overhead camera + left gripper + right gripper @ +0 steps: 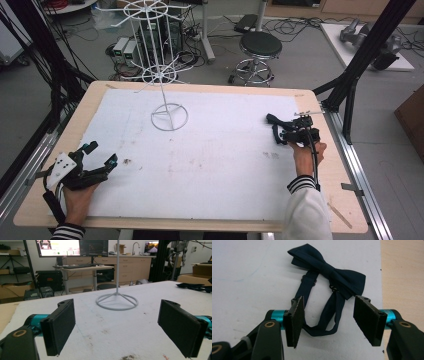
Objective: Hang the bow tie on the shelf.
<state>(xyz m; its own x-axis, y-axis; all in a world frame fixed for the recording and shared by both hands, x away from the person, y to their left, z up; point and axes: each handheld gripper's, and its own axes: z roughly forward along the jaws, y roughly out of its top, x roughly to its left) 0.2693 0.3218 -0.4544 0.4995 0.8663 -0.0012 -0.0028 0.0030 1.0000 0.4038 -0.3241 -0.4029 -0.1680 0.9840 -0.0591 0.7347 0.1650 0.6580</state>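
A dark navy bow tie [329, 270] with its thin strap lies on the white mat [200, 165] near the table's right edge. My right gripper [329, 300] stands over the strap loop [322, 327] with its jaws apart on either side of it, and the pads do not press on it. From the high view, that right gripper [292, 134] is just right of the bow tie [275, 122]. My left gripper [102, 152] rests at the front left, jaws wide open with nothing between them. The left gripper [116, 315] faces a white wire stand [117, 301].
The white wire display stand [169, 117] rises from the mat at the back centre, with hooked rings above it. Bare wooden table edge [327, 165] runs just right of the bow tie. A black frame post [350, 90] stands at the right corner, and a stool [260, 47] beyond the table.
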